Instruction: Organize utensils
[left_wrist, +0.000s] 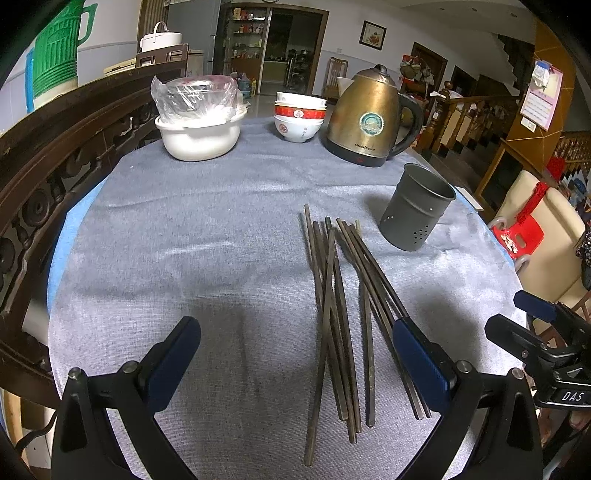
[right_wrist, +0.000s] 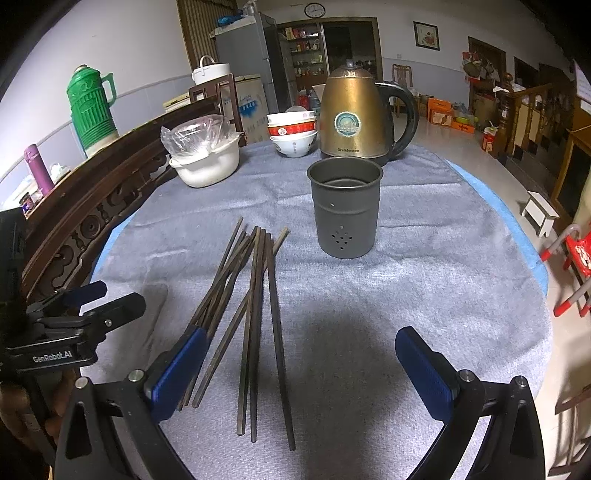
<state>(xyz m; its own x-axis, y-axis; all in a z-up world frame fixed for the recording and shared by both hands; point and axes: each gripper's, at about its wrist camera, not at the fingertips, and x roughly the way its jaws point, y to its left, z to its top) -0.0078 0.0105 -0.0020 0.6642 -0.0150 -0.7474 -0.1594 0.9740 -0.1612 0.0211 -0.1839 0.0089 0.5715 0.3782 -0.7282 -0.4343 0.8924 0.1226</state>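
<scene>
Several dark chopsticks (left_wrist: 334, 314) lie in a loose pile on the grey cloth; they also show in the right wrist view (right_wrist: 255, 317). A dark grey metal utensil holder (left_wrist: 417, 206) with small holes stands upright and empty beyond them, also in the right wrist view (right_wrist: 345, 206). My left gripper (left_wrist: 295, 354) is open, low over the near ends of the chopsticks, its right finger above some of them. My right gripper (right_wrist: 301, 365) is open, just right of the pile, with its left finger over the sticks. It shows at the right edge of the left wrist view (left_wrist: 532, 321).
At the back of the table stand a brass electric kettle (left_wrist: 369, 118), stacked bowls (left_wrist: 299, 116) and a white pot (left_wrist: 199, 136) with a plastic-wrapped bowl on top. A carved wooden chair back (left_wrist: 55, 177) borders the left edge. A green thermos (right_wrist: 92, 107) stands behind it.
</scene>
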